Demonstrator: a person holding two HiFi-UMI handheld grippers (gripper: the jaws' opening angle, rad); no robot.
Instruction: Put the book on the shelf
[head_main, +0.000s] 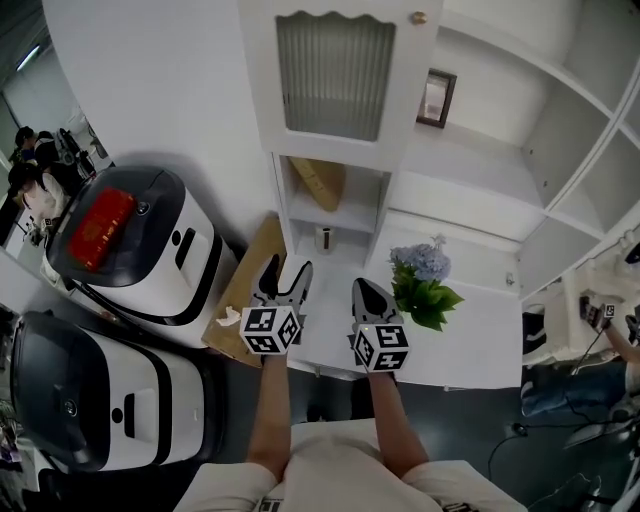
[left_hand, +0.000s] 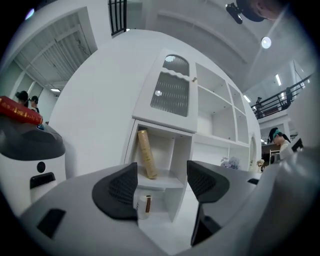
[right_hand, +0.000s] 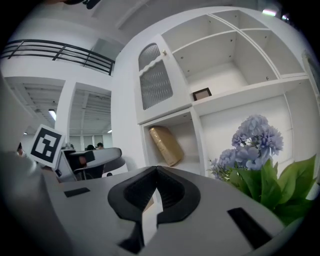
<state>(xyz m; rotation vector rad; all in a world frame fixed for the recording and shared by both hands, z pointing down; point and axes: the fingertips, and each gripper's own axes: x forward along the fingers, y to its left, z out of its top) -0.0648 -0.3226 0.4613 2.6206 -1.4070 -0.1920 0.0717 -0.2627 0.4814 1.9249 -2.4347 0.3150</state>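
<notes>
Left tool (left_hand: 161, 175) released, empty, right tool (right_hand: 156, 187) clenched, book (left_hand: 146, 154) leaning in shelf (left_hand: 183, 150)

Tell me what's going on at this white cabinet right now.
A person holds a two-jaw gripper in each hand in front of the white shelf unit. The tan, gold-covered book leans tilted inside the open cubby under the ribbed-glass door. The left gripper is open and grips nothing. The right gripper is shut and empty. Neither touches the book.
</notes>
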